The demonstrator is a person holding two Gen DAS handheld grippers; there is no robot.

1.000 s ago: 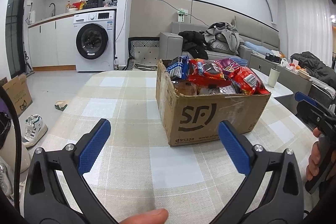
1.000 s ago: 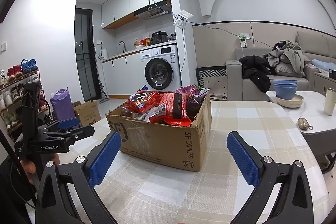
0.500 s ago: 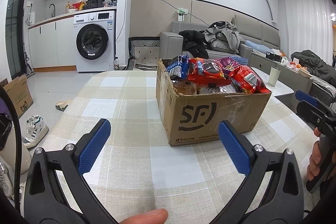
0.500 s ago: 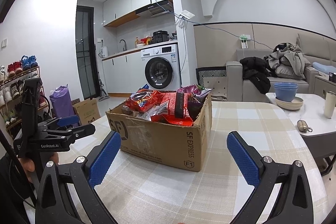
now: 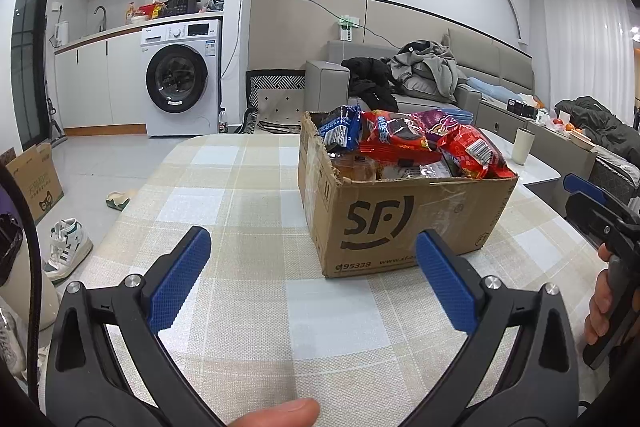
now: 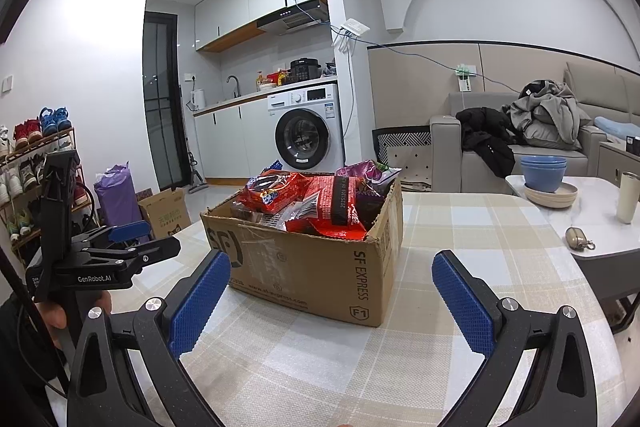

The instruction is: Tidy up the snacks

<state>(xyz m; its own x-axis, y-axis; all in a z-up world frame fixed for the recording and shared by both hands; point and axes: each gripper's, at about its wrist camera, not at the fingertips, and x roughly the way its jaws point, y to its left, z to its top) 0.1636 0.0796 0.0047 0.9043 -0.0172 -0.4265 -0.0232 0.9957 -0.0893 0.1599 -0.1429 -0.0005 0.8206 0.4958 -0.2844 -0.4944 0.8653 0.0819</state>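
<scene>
A brown SF cardboard box (image 5: 400,219) stands on the checked tablecloth (image 5: 248,211), heaped with snack packets: red bags (image 5: 472,147), a blue packet (image 5: 340,129) and a purple bag (image 5: 438,121). The box also shows in the right wrist view (image 6: 312,267) with red bags (image 6: 332,205) on top. My left gripper (image 5: 312,279) is open and empty, in front of the box's near left corner. My right gripper (image 6: 332,295) is open and empty, just short of the box's near side. Each gripper shows at the edge of the other's view (image 5: 600,211) (image 6: 108,251).
A white side table (image 6: 580,211) to the right holds blue bowls (image 6: 544,173), a tumbler (image 6: 628,197) and a small metal object (image 6: 576,239). A washing machine (image 5: 180,79), a sofa with clothes (image 5: 420,75), a floor carton (image 5: 36,179) and shoes (image 5: 66,243) lie beyond the table.
Both views have shifted only slightly; the grippers stay open and the box and snacks have not moved.
</scene>
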